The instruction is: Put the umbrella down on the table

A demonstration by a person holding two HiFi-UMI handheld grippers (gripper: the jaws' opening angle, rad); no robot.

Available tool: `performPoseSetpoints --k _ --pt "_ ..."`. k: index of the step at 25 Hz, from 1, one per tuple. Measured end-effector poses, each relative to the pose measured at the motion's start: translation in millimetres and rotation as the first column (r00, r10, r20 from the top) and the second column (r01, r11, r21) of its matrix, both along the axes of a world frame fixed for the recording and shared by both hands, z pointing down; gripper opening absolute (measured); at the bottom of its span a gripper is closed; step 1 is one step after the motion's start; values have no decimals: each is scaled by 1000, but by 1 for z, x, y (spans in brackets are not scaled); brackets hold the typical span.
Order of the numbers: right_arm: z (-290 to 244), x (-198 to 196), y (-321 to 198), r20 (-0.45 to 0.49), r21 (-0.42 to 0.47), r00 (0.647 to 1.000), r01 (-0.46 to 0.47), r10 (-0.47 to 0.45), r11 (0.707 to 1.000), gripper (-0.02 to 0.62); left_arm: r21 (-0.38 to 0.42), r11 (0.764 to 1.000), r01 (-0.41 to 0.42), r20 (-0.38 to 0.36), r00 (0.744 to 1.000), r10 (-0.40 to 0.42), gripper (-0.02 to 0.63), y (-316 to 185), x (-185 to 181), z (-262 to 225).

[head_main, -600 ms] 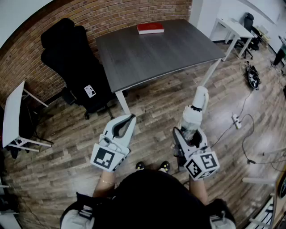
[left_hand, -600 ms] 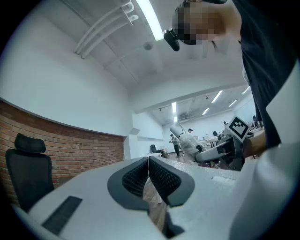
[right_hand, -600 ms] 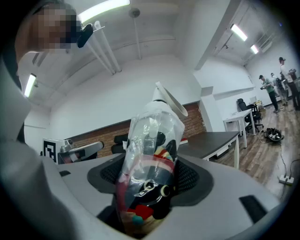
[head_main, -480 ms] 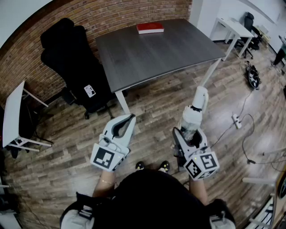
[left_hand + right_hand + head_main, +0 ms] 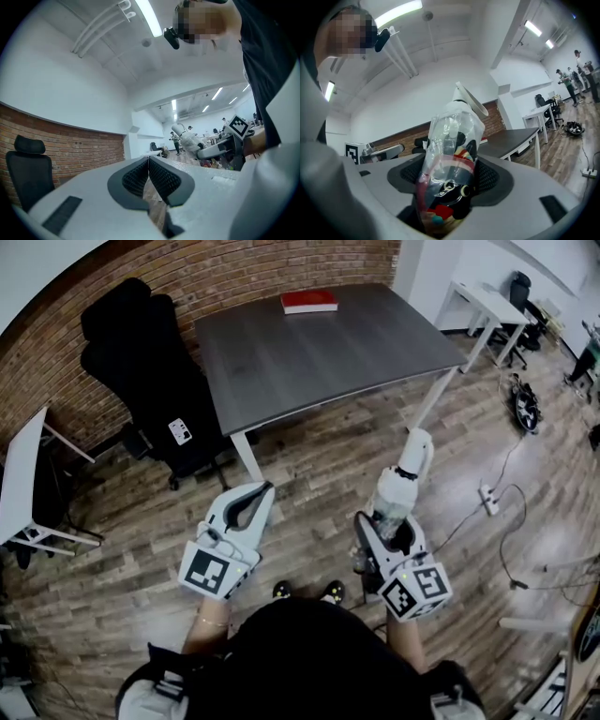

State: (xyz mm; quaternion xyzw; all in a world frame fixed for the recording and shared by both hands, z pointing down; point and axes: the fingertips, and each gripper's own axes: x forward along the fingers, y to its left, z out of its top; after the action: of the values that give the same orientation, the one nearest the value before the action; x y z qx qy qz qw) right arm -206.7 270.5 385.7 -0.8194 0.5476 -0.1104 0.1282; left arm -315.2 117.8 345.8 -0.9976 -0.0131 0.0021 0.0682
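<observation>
One folded umbrella (image 5: 411, 463), plastic-sleeved: clamped in right gripper (image 5: 384, 531), jaws wide round it, over floor (image 5: 309, 465), well short of far table (image 5: 319, 352). Also left gripper (image 5: 251, 507): closed, empty. Placement outstanding.

we see the umbrella (image 5: 403, 476) folded short and sealed in a clear plastic sleeve, its black fabric with red and yellow print showing through and its white end pointing away from us toward the table (image 5: 319, 352). its near end sits clamped between the jaws of the right gripper (image 5: 384, 531), above the wood floor (image 5: 309, 465). the table, dark grey on white legs, stands well apart from the umbrella.
</observation>
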Motion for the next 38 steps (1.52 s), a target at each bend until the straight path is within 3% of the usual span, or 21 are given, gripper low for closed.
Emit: performPoseSetpoints --k 24,34,38 --pt "-6 72 85 -2 43 1000 -10 10 999 290 37 999 -27 27 999 26 -3 80 77 -3" --pt "-1 86 105 23 54 999 32 -33 998 290 26 999 23 33 999 -24 -3 101 82 -3" --pt "-2 88 104 37 68 998 40 -42 997 290 62 997 37 53 998 -40 -3 102 83 -6"
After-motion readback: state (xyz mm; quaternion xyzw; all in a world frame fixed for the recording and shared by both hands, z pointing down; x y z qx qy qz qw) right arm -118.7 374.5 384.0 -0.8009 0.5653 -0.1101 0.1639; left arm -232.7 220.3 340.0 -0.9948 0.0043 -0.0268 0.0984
